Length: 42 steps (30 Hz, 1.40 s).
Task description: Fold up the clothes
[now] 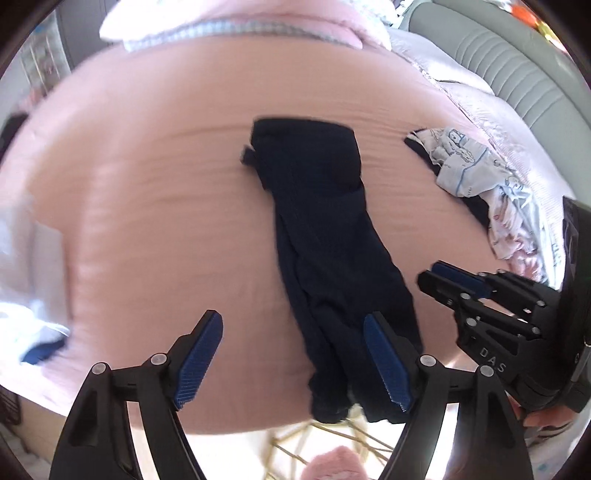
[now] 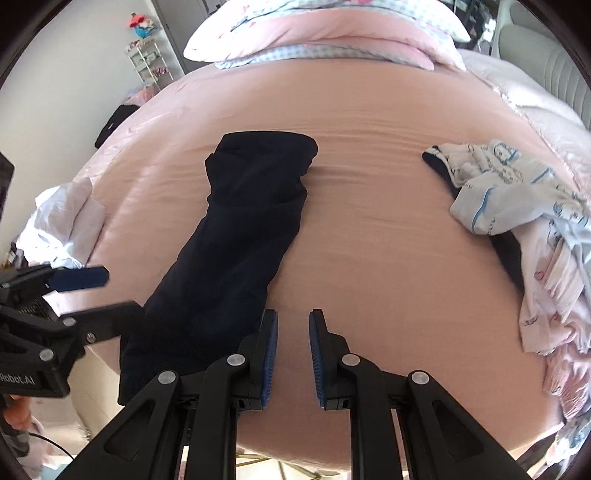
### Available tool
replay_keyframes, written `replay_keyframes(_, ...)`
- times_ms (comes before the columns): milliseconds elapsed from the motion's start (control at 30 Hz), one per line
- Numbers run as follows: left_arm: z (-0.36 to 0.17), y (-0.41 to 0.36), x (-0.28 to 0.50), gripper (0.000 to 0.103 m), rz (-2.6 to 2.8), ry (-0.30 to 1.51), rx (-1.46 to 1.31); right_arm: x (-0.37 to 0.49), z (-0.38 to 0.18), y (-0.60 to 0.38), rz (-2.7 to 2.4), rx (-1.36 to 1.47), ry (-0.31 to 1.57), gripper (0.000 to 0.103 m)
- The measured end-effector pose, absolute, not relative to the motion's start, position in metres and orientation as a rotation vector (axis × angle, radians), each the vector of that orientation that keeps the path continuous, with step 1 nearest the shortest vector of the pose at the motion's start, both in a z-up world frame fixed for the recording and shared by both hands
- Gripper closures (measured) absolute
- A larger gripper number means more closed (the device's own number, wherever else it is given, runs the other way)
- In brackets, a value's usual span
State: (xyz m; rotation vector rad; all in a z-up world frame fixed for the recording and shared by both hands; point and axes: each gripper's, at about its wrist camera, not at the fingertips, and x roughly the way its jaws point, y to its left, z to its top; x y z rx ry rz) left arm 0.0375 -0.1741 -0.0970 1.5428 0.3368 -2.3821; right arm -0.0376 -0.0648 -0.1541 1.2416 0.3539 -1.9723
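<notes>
A dark navy garment (image 1: 317, 221) (image 2: 240, 229) lies folded into a long strip on the pink bed (image 1: 147, 184) (image 2: 388, 240). Its near end hangs over the bed's front edge. My left gripper (image 1: 291, 317) (image 2: 118, 291) is open wide above that near end, and its blue pads touch nothing. My right gripper (image 2: 293, 314) (image 1: 430, 273) hovers just to the right of the strip. Its pads are nearly together with only a narrow gap, and nothing is between them.
A heap of pale printed clothes (image 1: 480, 173) (image 2: 517, 206) lies at the bed's right side. White cloth (image 2: 62, 221) sits at the left edge. Pillows and a folded duvet (image 2: 332, 33) are at the far end, next to a grey headboard (image 1: 498, 55).
</notes>
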Motion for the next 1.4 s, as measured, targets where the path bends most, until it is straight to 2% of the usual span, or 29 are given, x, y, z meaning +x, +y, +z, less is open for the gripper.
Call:
replay_keyframes(133, -0.09, -0.16, 0.037, 0.025, -2.412, 0.132, 1.505, -0.025, -0.152, -0.063, -1.993, 1.167, 0.476, 0.086)
replay_keyframes(233, -0.091, -0.152, 0.034, 0.025, -2.411, 0.009, 1.501, -0.023, -0.156, -0.06, -2.025, 1.144, 0.557, 0.078)
replay_keyframes(267, -0.092, -0.151, 0.033, 0.025, -2.409, -0.006, 1.507, -0.023, -0.158, -0.057, -2.039, 1.143, 0.576, 0.072)
replay_keyframes(333, -0.091, -0.152, 0.038, 0.025, -2.426, -0.018, 1.542, -0.026, -0.159, -0.05, -2.062, 1.152, 0.567, 0.068)
replay_keyframes(467, -0.09, -0.143, 0.041, 0.025, -2.458, -0.18, 1.505, -0.029, -0.155, -0.033, -2.089, 1.133, 0.547, 0.066)
replay_keyframes(533, -0.089, -0.139, 0.045, 0.025, -2.482, -0.289, 1.465, -0.024, -0.153, -0.025, -2.127, 1.072, 0.61, 0.065)
replay_keyframes(600, -0.09, -0.136, 0.051, 0.025, -2.508, -0.381, 1.451, -0.018, -0.153, -0.02, -2.165, 0.995, 0.699, 0.059)
replay_keyframes(667, -0.093, -0.132, 0.056, 0.025, -2.529, -0.479, 1.447, -0.008, -0.153, -0.017, -2.178, 0.915, 0.785, 0.049)
replay_keyframes(767, -0.096, -0.126, 0.066, 0.025, -2.543, -0.624, 1.418, 0.009, -0.155, -0.016, -2.171, 0.781, 0.886, 0.041)
replay_keyframes(967, -0.105, -0.107, 0.094, 0.025, -2.653, -0.854, 1.366, 0.044, -0.175, -0.024, -2.084, 0.573, 1.119, 0.041)
replay_keyframes(1100, -0.13, -0.089, 0.11, 0.025, -2.575, -1.232, 1.288, 0.062, -0.194, -0.033, -2.015, 0.45, 1.284, 0.041)
replay_keyframes(1200, -0.148, -0.084, 0.117, 0.025, -2.515, -1.407, 1.293, 0.074, -0.197, -0.039, -1.99, 0.345, 1.336, 0.041)
replay_keyframes(1400, -0.16, -0.086, 0.114, 0.025, -2.46, -1.516, 1.252, 0.08, -0.202, -0.056, -1.946, 0.306, 1.37, 0.041)
